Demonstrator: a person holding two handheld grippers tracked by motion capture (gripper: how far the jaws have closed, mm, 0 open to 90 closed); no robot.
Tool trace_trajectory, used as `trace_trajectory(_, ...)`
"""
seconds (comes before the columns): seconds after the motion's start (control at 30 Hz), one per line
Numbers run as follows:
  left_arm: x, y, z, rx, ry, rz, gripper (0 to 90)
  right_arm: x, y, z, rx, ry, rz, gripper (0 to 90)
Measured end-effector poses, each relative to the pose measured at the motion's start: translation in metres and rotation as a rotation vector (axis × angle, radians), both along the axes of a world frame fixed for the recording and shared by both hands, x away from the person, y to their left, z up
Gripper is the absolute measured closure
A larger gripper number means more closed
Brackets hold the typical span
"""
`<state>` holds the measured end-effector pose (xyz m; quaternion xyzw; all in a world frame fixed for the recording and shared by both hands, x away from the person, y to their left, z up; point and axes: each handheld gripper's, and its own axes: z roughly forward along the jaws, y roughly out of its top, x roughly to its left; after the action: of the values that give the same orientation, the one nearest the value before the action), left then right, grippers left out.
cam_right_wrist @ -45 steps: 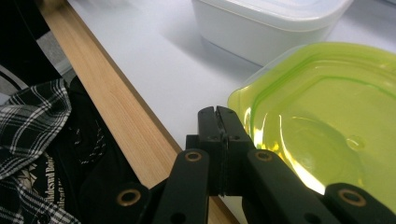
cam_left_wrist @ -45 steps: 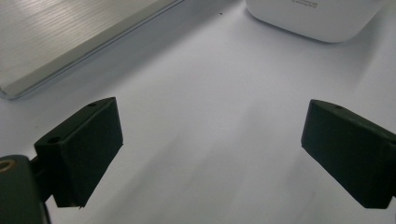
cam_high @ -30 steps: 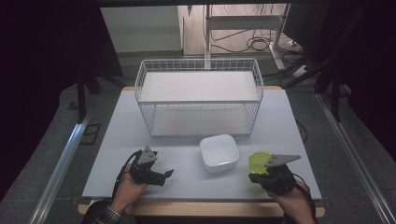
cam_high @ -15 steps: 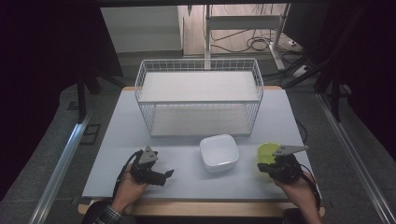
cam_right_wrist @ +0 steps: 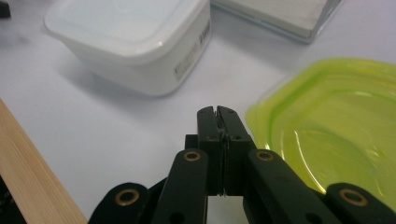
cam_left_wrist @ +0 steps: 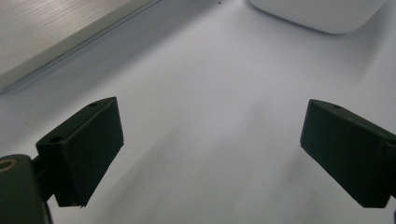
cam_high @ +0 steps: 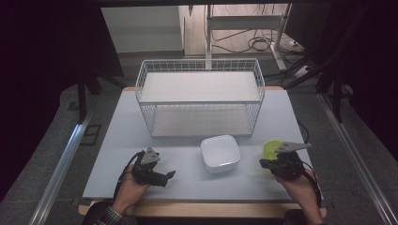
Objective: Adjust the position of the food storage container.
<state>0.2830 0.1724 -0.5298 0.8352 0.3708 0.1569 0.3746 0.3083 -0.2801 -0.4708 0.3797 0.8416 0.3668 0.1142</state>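
A white square container (cam_high: 220, 153) sits upside down at the table's front middle; its corner shows at the top of the left gripper view (cam_left_wrist: 322, 14). To its right lies a lime-green translucent dish (cam_high: 272, 147). My right gripper (cam_high: 263, 163) hangs low just in front of that dish, tips pointing left. In the right gripper view, the right gripper (cam_right_wrist: 217, 114) is shut on nothing, with the green dish (cam_right_wrist: 341, 126) beside it and the container (cam_right_wrist: 135, 42) ahead. My left gripper (cam_high: 168, 178), held at the front left, points right. In its own view, the left gripper (cam_left_wrist: 212, 116) is open over bare table.
A white wire rack (cam_high: 199, 93) with two shelves stands at the back middle of the white table (cam_high: 122, 154). The wooden front edge (cam_right_wrist: 32, 177) runs close behind the right gripper. Dark floor, cables and metal rails surround the table.
My right gripper has shifted to the right and slightly away from the front edge, and the green dish beside it shows farther right too. The left gripper has kept still.
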Motion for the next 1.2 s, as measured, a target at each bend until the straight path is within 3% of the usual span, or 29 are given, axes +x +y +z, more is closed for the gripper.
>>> trace_trajectory(0.07,0.0,-0.002,0.001,0.012,0.008,0.004,5.9,0.001,0.005,0.0,0.011,-0.005,-0.013,88.0)
trace_trajectory(0.17,0.0,-0.004,0.006,-0.013,0.018,0.003,8.6,0.005,0.018,-0.001,0.017,-0.024,-0.02,88.4)
trace_trajectory(0.27,0.0,-0.006,0.007,-0.02,0.021,-0.01,17.4,0.008,0.026,0.0,0.011,-0.034,-0.024,88.8)
trace_trajectory(0.43,-0.003,-0.011,0.01,-0.036,0.03,-0.05,39.8,0.021,0.045,-0.001,-0.016,-0.043,-0.039,88.9)
trace_trajectory(0.63,-0.002,-0.014,0.011,-0.043,0.024,-0.066,52.9,0.033,0.063,-0.003,-0.064,-0.049,-0.059,88.9)
trace_trajectory(0.93,0.001,-0.013,0.01,-0.04,0.02,-0.04,59.1,0.04,0.074,-0.01,-0.095,-0.019,-0.064,89.4)
trace_trajectory(1.2,0.012,-0.015,0.008,-0.054,0.039,-0.02,66.7,0.037,0.086,-0.013,-0.059,0.002,-0.027,89.4)
